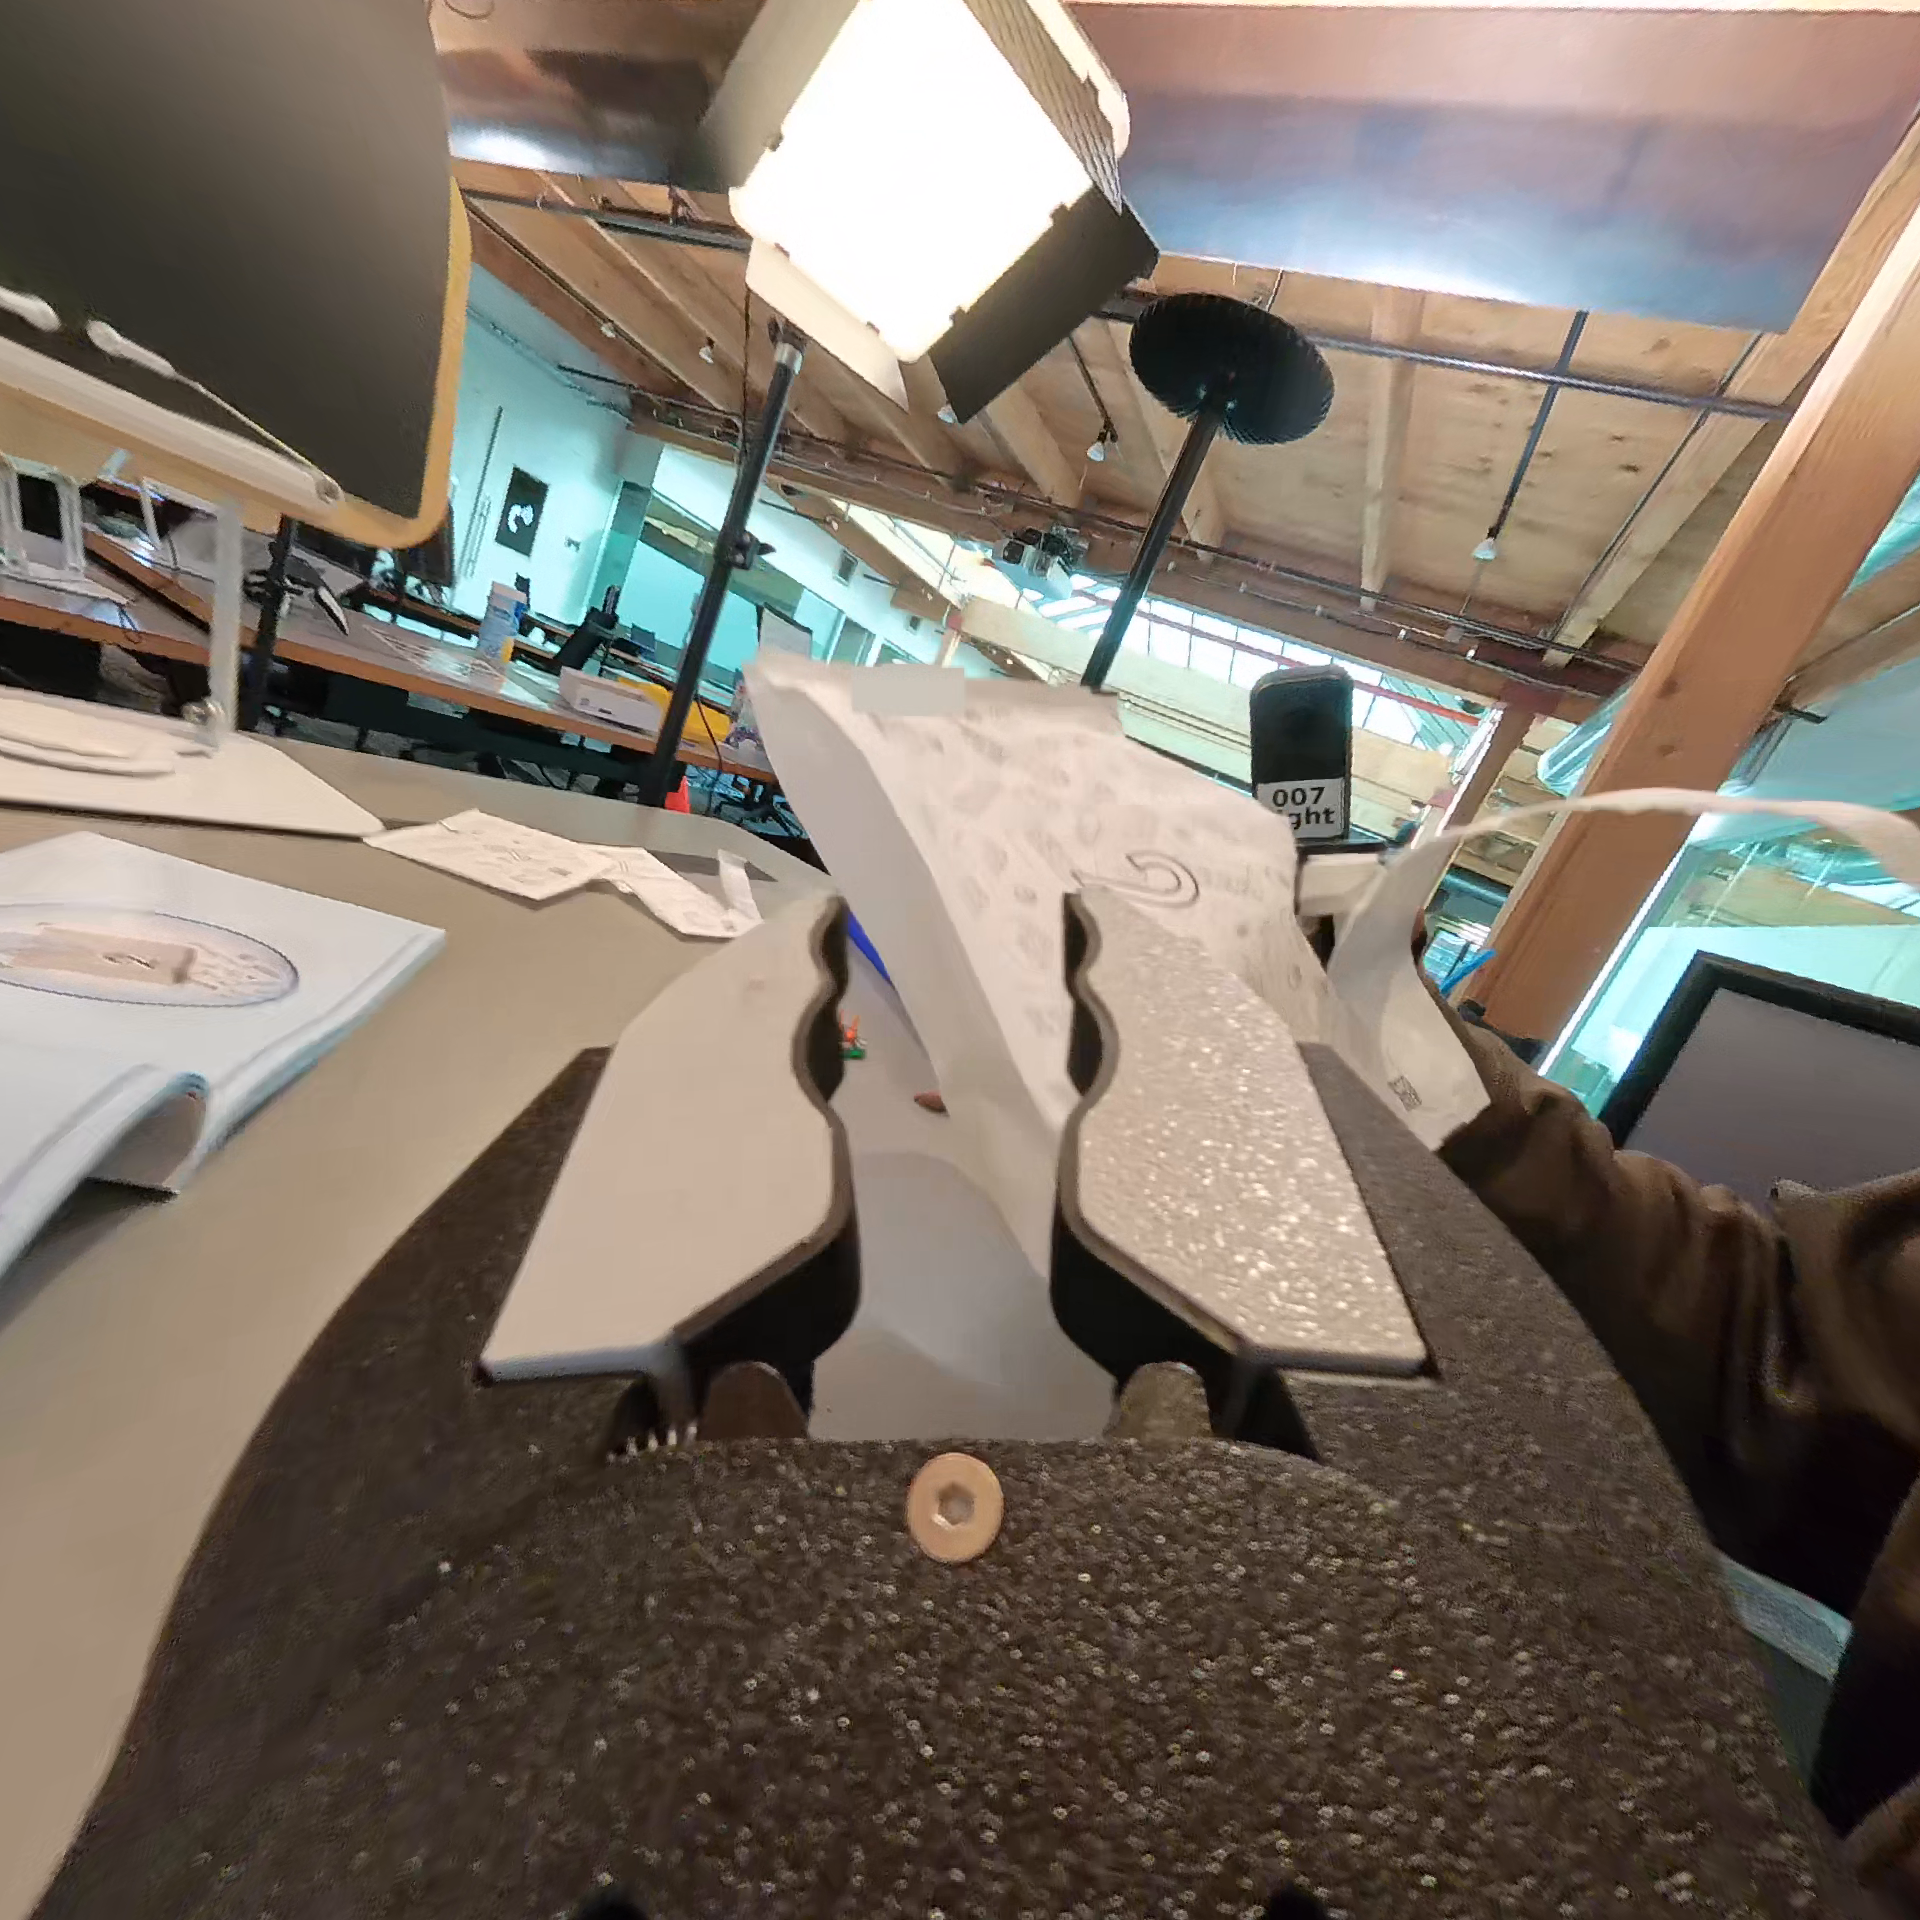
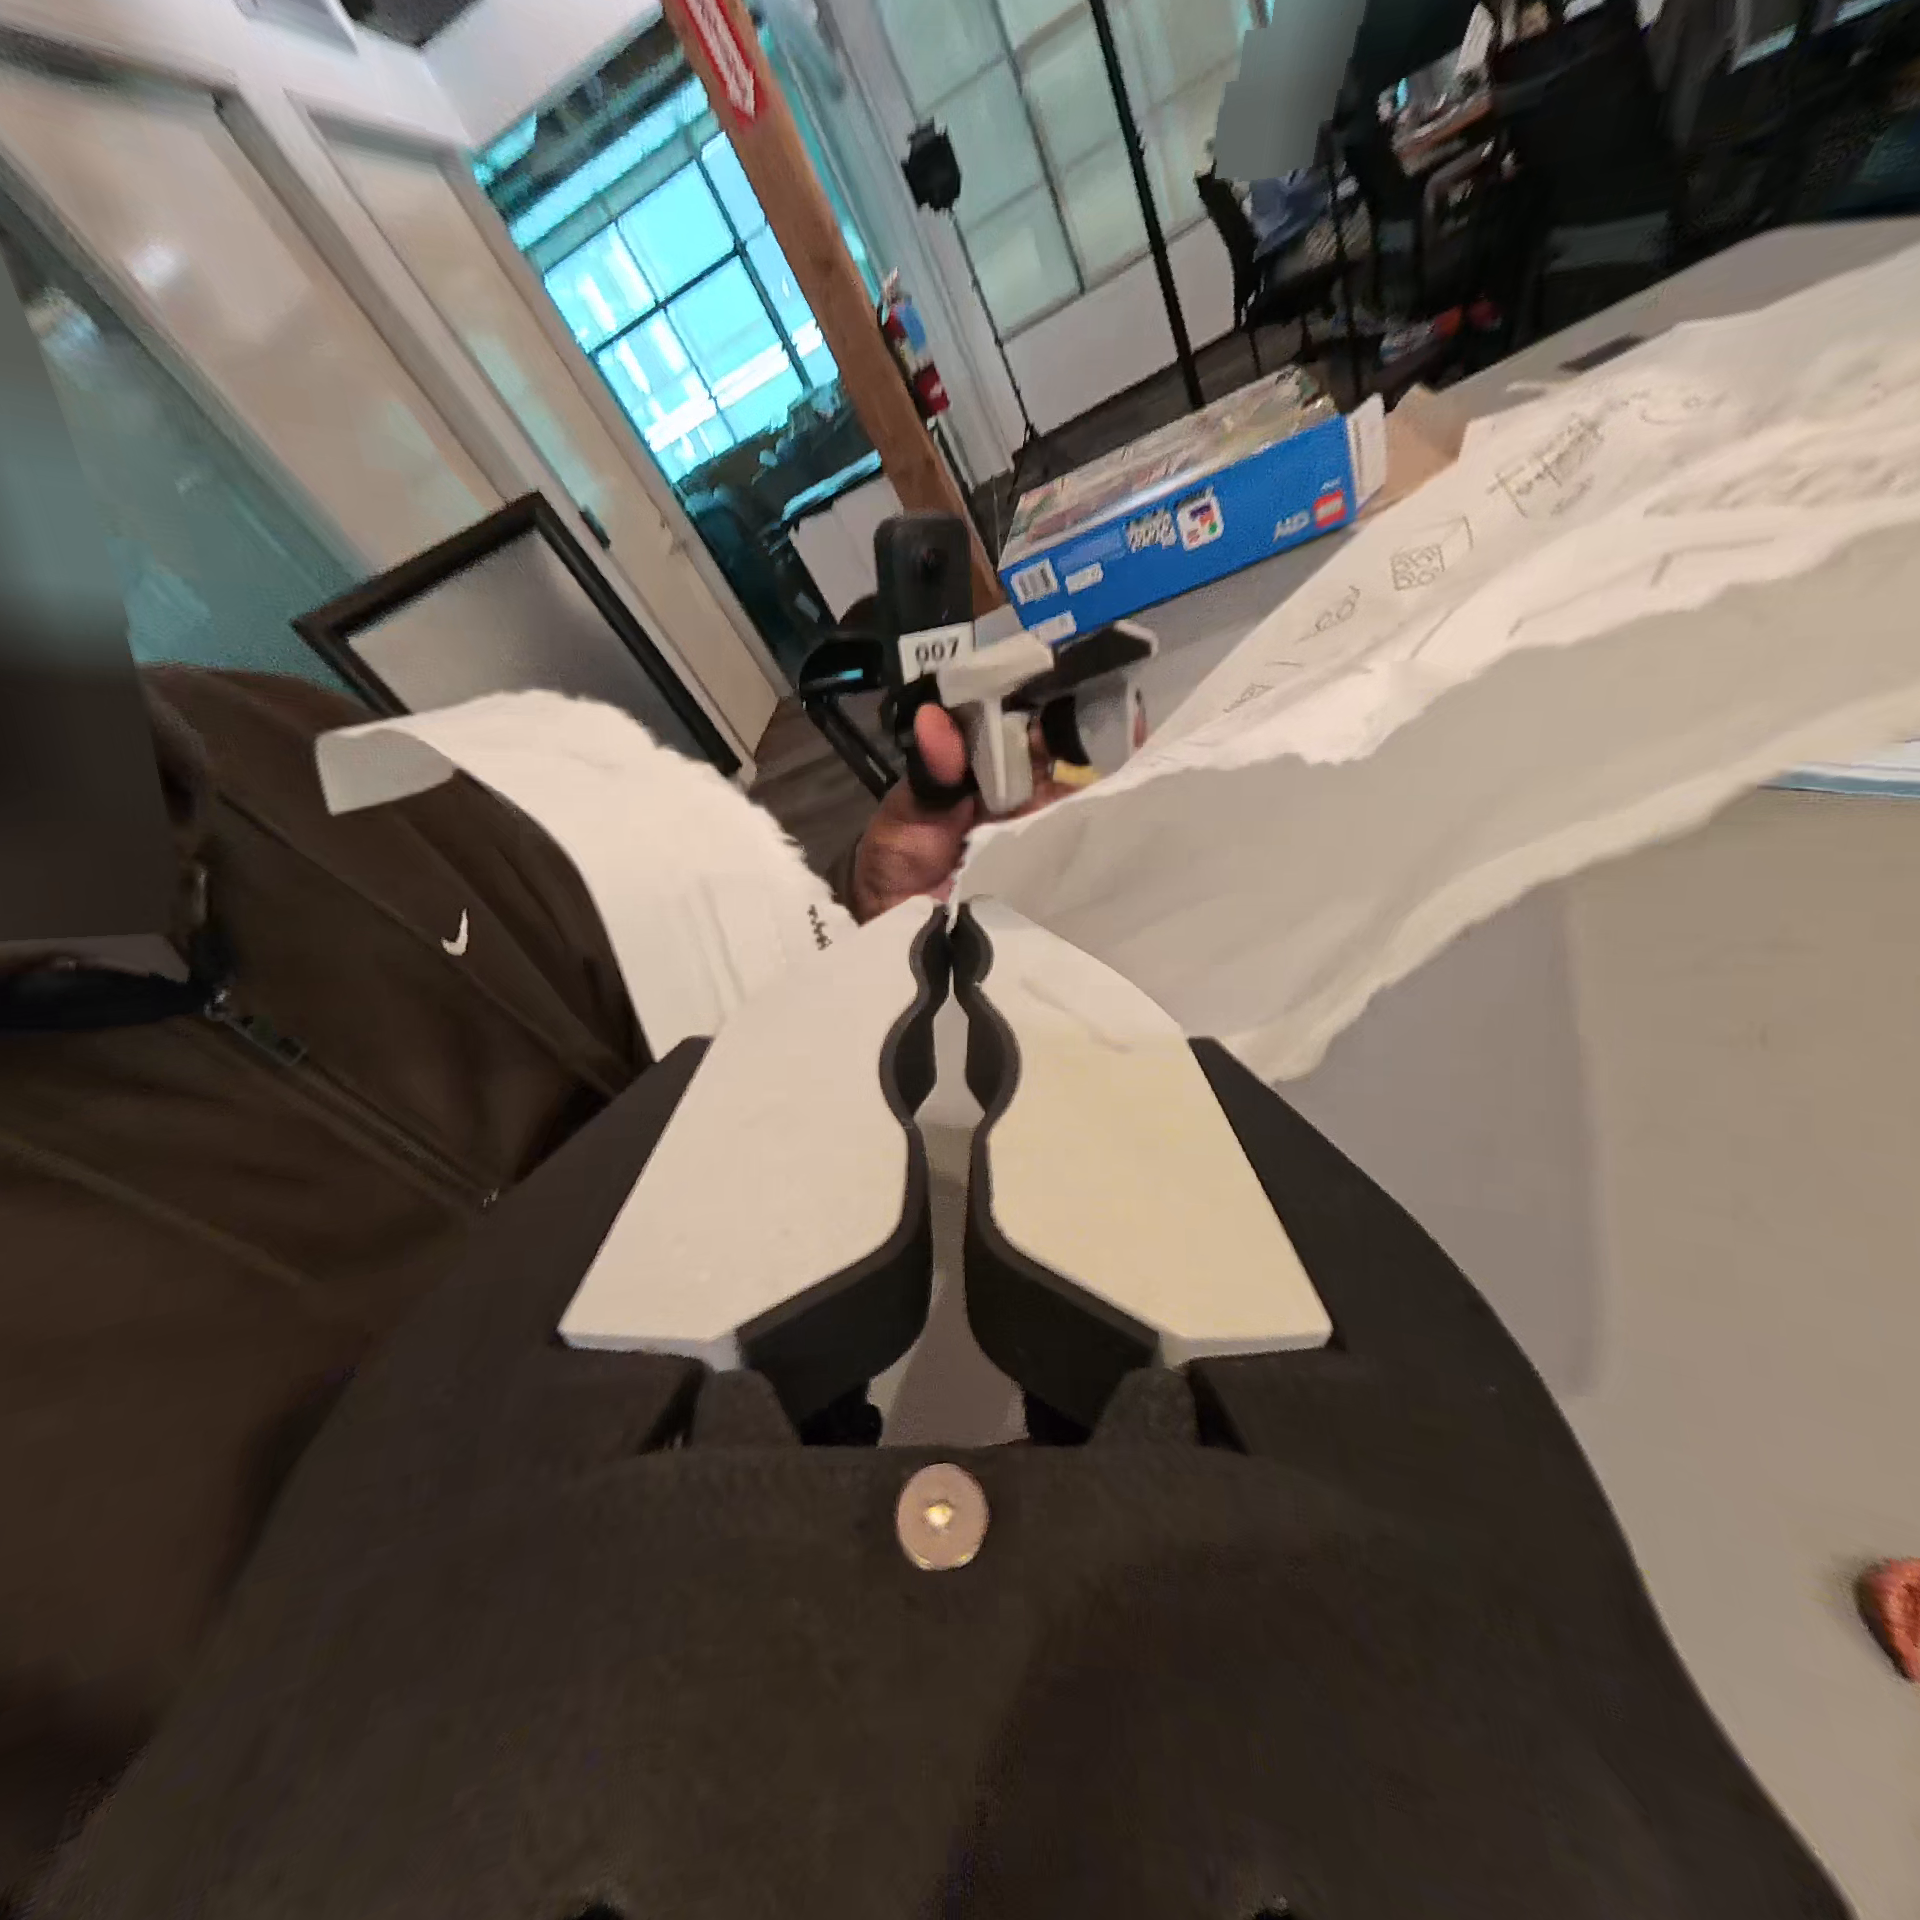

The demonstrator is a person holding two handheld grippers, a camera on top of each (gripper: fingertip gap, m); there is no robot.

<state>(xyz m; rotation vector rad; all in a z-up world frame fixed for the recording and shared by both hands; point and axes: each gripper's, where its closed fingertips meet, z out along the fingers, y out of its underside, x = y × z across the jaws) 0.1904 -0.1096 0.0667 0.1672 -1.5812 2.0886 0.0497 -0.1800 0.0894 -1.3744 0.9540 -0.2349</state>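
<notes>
A torn white paper bag (image 1: 997,831) with faint printed drawings stands between the fingers of my left gripper (image 1: 951,914). It leans on the right finger (image 1: 1174,1039), and a clear gap separates it from the left finger (image 1: 748,1039), so this gripper is open. My right gripper (image 2: 948,935) is shut, its tips pinching the torn edge of the same white paper (image 2: 1455,727). One flap (image 2: 623,831) curls left over a brown sleeve and the larger sheet spreads right over the table. The left gripper also shows in the right wrist view (image 2: 1039,707), held by a hand beyond the paper.
A grey table (image 1: 416,1195) carries an open light-blue booklet (image 1: 156,987), loose printed paper scraps (image 1: 561,862) and tiny coloured pieces (image 1: 852,1039). A blue toy box (image 2: 1184,520) lies at the table's far end. A studio lamp (image 1: 935,177) hangs overhead. A small orange-brown piece (image 2: 1896,1621) lies at the right.
</notes>
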